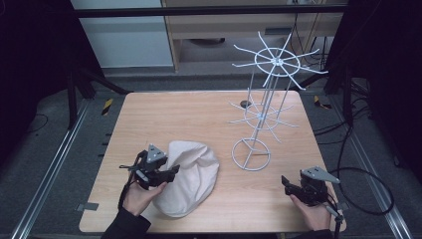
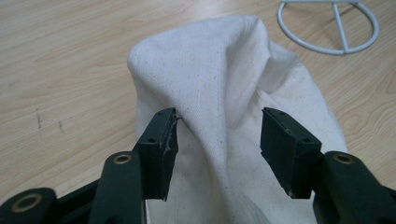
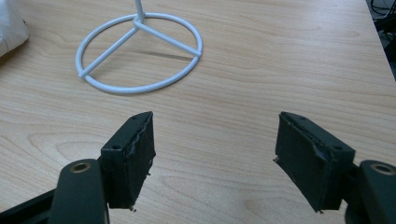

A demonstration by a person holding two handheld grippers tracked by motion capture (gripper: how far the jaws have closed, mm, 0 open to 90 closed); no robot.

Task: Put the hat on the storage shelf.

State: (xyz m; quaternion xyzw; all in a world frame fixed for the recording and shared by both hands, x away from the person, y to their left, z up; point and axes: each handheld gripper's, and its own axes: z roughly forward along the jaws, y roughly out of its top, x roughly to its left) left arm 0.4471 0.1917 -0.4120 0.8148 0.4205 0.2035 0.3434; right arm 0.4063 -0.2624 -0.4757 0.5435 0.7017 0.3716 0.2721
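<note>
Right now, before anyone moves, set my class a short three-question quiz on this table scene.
1. True or false: the left tool is shut on the cream cloth bag.
2. What does the wire rack stand on: A a ring base, B four legs, C a solid block?
3. Which tool hovers over bare table, with nothing between its jaws?

Key: 1 false, its jaws are open around a raised fold; 2 A; 3 the right tool.
</note>
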